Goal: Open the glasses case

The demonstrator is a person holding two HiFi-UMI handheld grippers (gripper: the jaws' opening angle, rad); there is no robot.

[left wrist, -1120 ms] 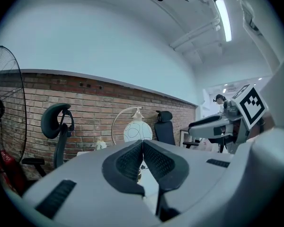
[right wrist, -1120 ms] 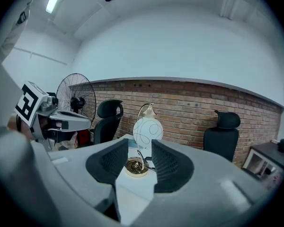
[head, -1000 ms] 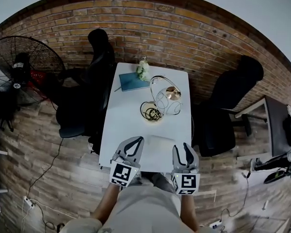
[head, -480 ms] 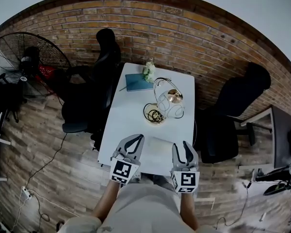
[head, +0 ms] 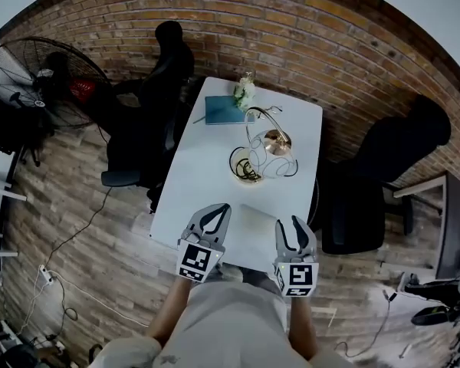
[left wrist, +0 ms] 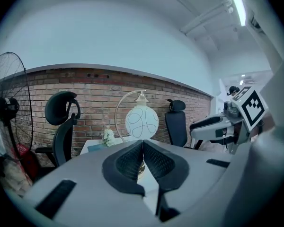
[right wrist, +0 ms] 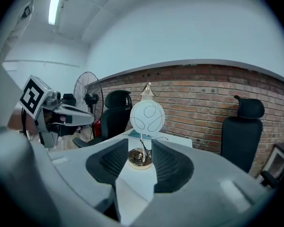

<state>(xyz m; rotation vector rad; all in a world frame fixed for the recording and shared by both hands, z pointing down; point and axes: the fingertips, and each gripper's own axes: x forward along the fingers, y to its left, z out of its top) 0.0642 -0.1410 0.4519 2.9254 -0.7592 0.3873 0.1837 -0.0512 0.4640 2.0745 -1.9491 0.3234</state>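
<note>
- Nearest me, the person's left gripper point(head: 218, 211) – grey, with a marker cube – hangs over the near edge of the white rectangular table point(head: 203, 175), its jaws clenched tip to tip on nothing.
- Beside it the right gripper point(head: 289, 225) has its jaws parted, with nothing between the pads.
- Between the two grippers, flat on the table's near end, lies the pale rectangular glasses case point(head: 254, 221) – closed and touched by neither gripper.
- Mid-table stands a round white globe lamp point(right wrist: 147, 117) under a gold arc.
- At the far end lie a teal book point(head: 225, 111) and a small bunch of white flowers point(head: 245, 93).
- Black office chairs flank the table; a black standing fan point(head: 38, 83) and the brick wall point(head: 291, 44) are behind.
</note>
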